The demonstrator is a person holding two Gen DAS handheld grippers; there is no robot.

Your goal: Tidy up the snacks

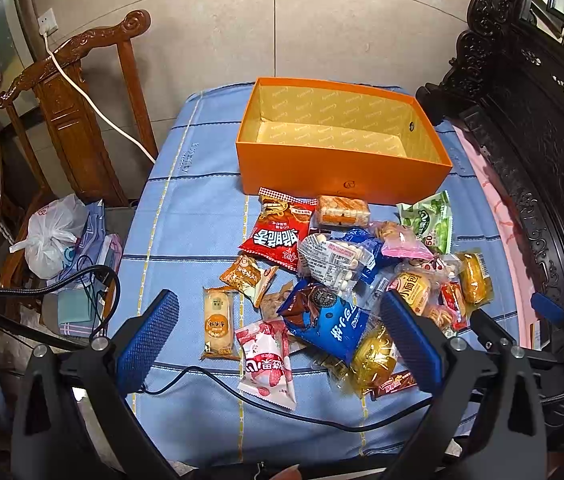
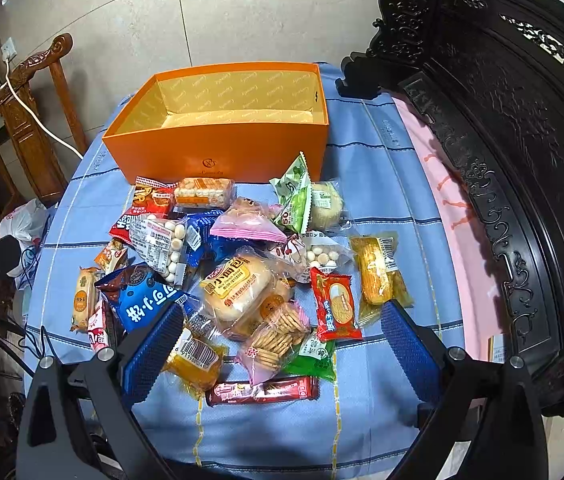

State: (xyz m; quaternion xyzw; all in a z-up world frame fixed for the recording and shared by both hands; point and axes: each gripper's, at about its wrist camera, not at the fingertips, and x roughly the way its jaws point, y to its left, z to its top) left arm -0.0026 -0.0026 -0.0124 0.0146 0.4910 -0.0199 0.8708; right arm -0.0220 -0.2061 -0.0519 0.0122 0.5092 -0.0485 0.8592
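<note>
We see one orange box point(image 1: 342, 168) and one loose heap of snack packets in front of it; about twenty packets, though some lie under others, so we cannot give an exact number. Among them we count one red packet point(image 1: 277, 236), one blue bag point(image 1: 326, 320), one pink-white packet point(image 1: 267, 364), one green packet point(image 2: 296, 196), one small bread point(image 2: 241, 292) in clear wrap, and one dark red bar point(image 2: 261, 390).

The box stands open side up, with nothing inside. Its long axis runs left to right across the table, and its long front wall faces us. The heap lies just beside this wall and spreads toward the near edge. The dark red bar lies crosswise, parallel to the box. The yellow cake point(image 2: 378, 276) lies with its long axis pointing away from us, toward the box.

The left gripper point(image 1: 282, 340) hangs above the near part of the heap with its blue fingers wide apart and nothing between them. The right gripper point(image 2: 282, 344) is also spread apart and holds nothing; its pads stand on both sides of the biscuits and the bread.

The table carries a blue cloth point(image 1: 185, 220) with dark stripes. Behind is a wall of pale tiles. A carved brown chair point(image 1: 73, 92) stands on the left, a white plastic bag point(image 1: 49, 236) near it, and dark carved furniture point(image 2: 502, 140) on the right.
</note>
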